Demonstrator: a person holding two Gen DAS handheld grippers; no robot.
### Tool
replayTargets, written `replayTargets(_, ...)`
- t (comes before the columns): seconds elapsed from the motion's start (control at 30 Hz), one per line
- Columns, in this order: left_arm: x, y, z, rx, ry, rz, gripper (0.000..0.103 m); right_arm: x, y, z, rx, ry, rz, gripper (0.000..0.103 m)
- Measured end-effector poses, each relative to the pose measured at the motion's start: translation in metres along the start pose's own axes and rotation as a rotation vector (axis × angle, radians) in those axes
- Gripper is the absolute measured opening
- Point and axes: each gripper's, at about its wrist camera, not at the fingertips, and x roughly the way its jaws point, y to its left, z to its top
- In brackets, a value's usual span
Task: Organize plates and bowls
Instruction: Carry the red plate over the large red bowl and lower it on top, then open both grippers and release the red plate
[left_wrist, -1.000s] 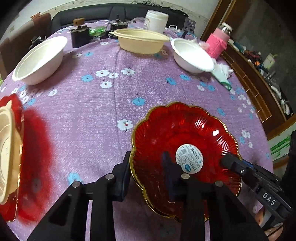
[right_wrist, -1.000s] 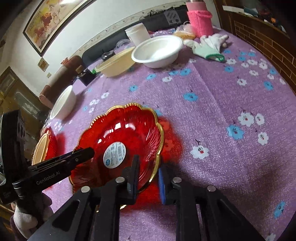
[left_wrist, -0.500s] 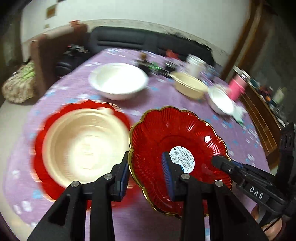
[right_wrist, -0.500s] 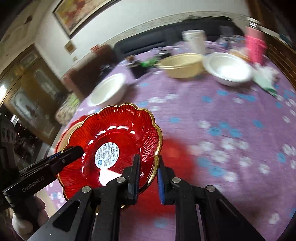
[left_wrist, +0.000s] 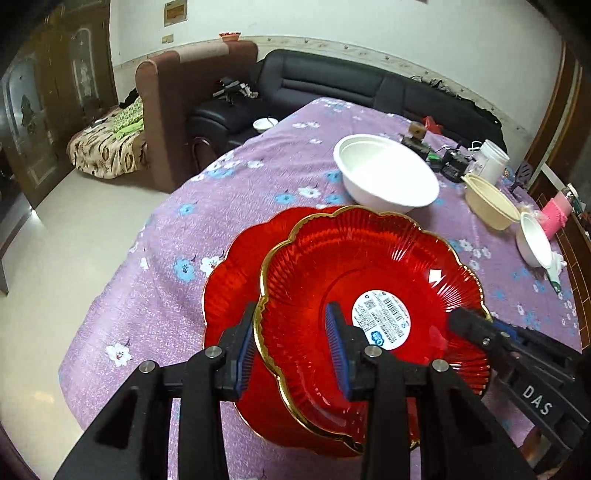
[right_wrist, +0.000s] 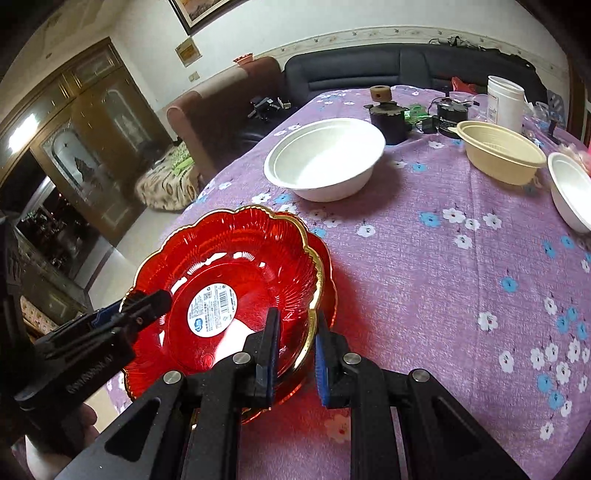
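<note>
The right gripper (right_wrist: 293, 354) pinches the gold rim of a red plate (right_wrist: 236, 266), which sits over a second red plate (right_wrist: 327, 269) near the edge of the purple flowered tablecloth (right_wrist: 443, 277). The left gripper (right_wrist: 147, 306) reaches in over the plate's far rim. Beyond stand a large white bowl (right_wrist: 325, 158), a cream bowl (right_wrist: 498, 151) and another white bowl (right_wrist: 570, 192).

Bright room light from overhead; white glare spots glint on the red plate (left_wrist: 369, 266), both views sharp, bending and darkening at the corners.
</note>
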Motion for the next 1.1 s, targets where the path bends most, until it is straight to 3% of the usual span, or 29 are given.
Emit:
replayTargets(0.3, 0.012, 0.001, -0.001, 0.011, -0.002, 0.026, 0.034, 0.017, 0.0, 0.003, -0.005, 0.018, -0.029, 0.02)
replayTargets(0.43, 0.009, 0.004, 0.0, 0.003, -0.011, 0.011, 0.04, 0.016, 0.006, 0.0, -0.023, 0.0, -0.046, 0.021)
replayTargets(0.5, 0.005, 0.005, 0.002, 0.003, -0.02, 0.005, 0.052, 0.017, 0.008, 0.0, -0.037, -0.011, -0.039, 0.029)
replayTargets(0.57, 0.0, 0.006, 0.002, 0.001, -0.033, -0.002, 0.061, 0.016, 0.008, 0.0, -0.043, -0.027, -0.038, 0.047)
replayTargets(0.77, -0.011, 0.01, 0.0, -0.026, -0.049, -0.026, 0.064, 0.01, 0.01, 0.001, -0.047, -0.084, -0.012, 0.064)
replayTargets(1.0, -0.037, 0.013, -0.009, -0.077, -0.088, -0.076, 0.073, -0.021, -0.002, -0.002, 0.002, -0.176, 0.003, 0.067)
replayTargets(1.1, -0.05, 0.008, -0.015, -0.074, -0.107, -0.1, 0.076, -0.039, -0.018, -0.008, 0.035, -0.198, -0.016, 0.073)
